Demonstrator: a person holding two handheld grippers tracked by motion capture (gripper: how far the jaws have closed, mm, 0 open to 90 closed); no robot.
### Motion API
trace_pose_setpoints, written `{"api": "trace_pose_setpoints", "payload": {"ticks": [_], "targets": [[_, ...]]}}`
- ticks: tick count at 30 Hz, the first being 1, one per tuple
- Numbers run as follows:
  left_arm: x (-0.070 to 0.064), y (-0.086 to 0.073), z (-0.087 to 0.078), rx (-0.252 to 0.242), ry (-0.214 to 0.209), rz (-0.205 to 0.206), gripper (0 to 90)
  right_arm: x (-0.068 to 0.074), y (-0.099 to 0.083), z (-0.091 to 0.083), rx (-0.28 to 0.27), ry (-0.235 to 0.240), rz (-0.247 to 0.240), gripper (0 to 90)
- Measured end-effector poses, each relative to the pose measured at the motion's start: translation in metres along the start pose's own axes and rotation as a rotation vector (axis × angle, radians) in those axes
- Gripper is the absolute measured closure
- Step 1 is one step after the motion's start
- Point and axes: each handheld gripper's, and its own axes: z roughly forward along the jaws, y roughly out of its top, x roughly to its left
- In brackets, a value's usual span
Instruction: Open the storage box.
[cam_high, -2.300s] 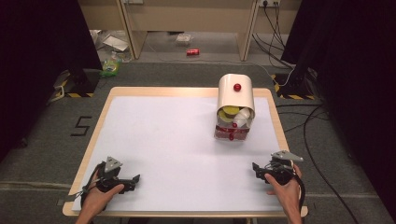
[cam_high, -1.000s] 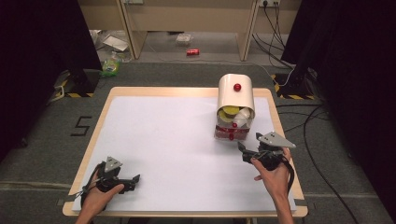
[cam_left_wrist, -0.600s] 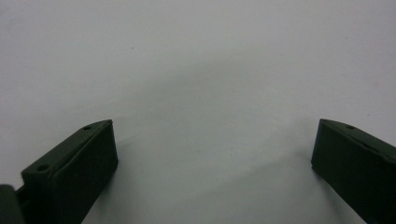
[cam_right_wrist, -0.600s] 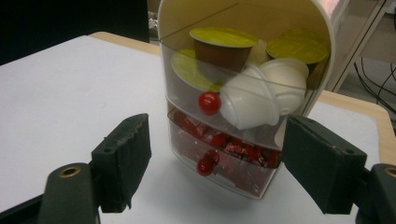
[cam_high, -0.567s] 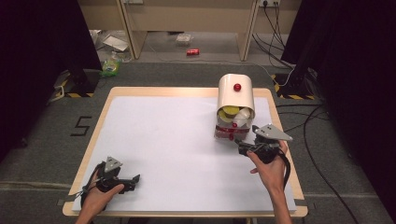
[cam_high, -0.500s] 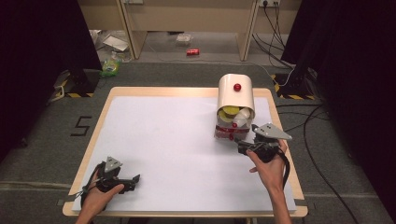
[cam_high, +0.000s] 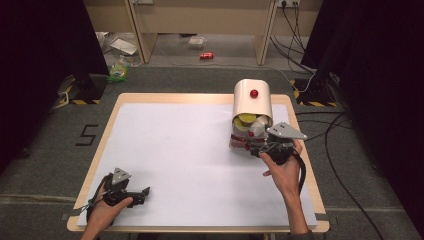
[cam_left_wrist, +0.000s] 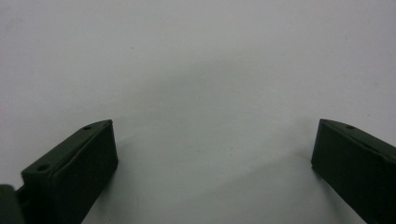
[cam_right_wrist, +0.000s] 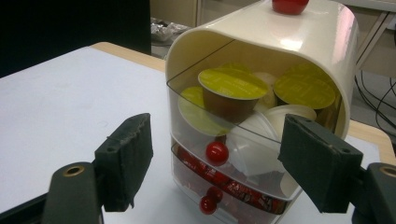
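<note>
A cream drawer box (cam_high: 252, 102) with a red knob on top (cam_high: 254, 93) stands at the table's back right. In the right gripper view its upper clear drawer (cam_right_wrist: 243, 135) holds yellow-lidded capsules (cam_right_wrist: 228, 91) and white ones, and has a red knob (cam_right_wrist: 217, 153). The lower drawer (cam_right_wrist: 224, 186) holds red packets. My right gripper (cam_high: 254, 149) (cam_right_wrist: 217, 147) is open, just in front of the drawers, with the jaws apart on either side of the knob and not touching it. My left gripper (cam_high: 142, 192) (cam_left_wrist: 215, 140) rests open on the bare table at the front left.
The white table top (cam_high: 185, 150) has a wooden rim (cam_high: 200, 96). A cable (cam_high: 301, 170) trails from the right gripper along the forearm. Beyond the table, litter and a red can (cam_high: 206, 55) lie on the floor.
My right gripper has moved from the table's front right corner forward and left, up to the front of the drawer box. The left gripper has stayed put.
</note>
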Motion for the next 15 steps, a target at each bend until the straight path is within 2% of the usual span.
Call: {"api": "trace_pose_setpoints", "payload": {"ticks": [9,15], "targets": [[0.0,0.0,0.0,0.0,0.0,0.0,0.0,-0.001,0.012,0.014,0.016,-0.012,-0.009,26.1],[0.0,0.0,0.0,0.0,0.0,0.0,0.0,-0.007,0.015,0.028,0.04,-0.02,-0.017,26.1]]}}
